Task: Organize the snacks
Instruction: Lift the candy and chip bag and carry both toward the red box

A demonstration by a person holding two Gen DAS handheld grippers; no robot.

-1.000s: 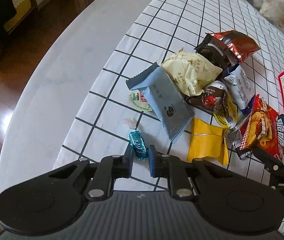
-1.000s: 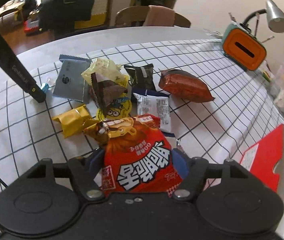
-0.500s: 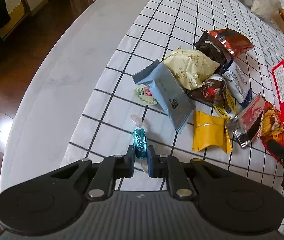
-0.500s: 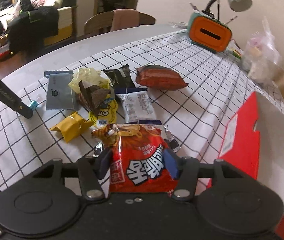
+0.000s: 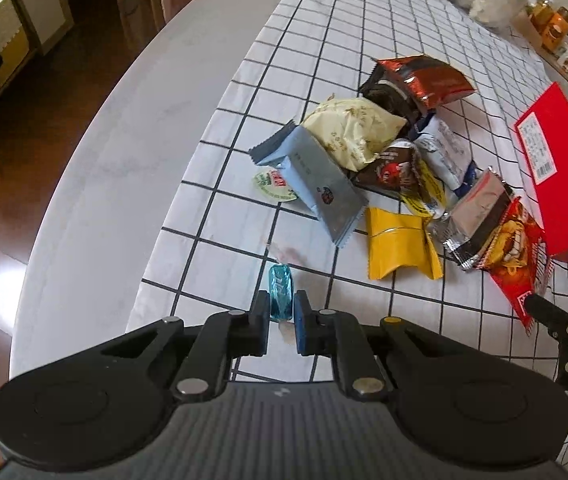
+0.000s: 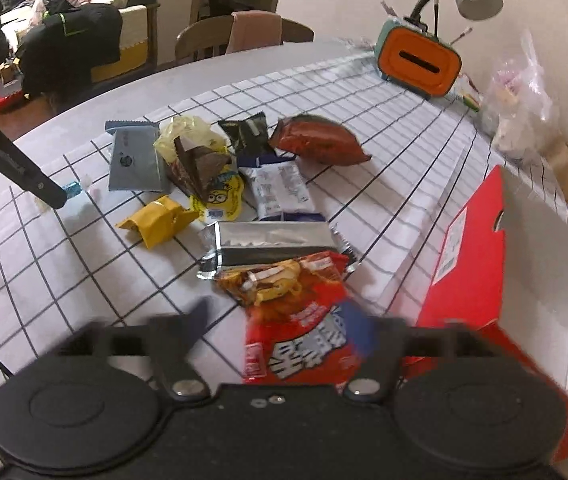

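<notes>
Left wrist: left tongs (image 5: 282,312) clamp blue candy (image 5: 280,291); right tongs (image 6: 280,326) opening around red packet (image 6: 304,320) beside red box (image 6: 472,264).

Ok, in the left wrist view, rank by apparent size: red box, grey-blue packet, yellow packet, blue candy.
1. red box, though partly cut off by the frame edge
2. grey-blue packet
3. yellow packet
4. blue candy, smallest despite being nearest, held in the left gripper

Loose snack packets are heaped mid-cloth on the white black-gridded tablecloth (image 5: 324,60). The flat red cardboard box (image 6: 472,248) is set right of them; the orange-fronted teal holder (image 6: 420,60) stands behind, near the far edge.
</notes>
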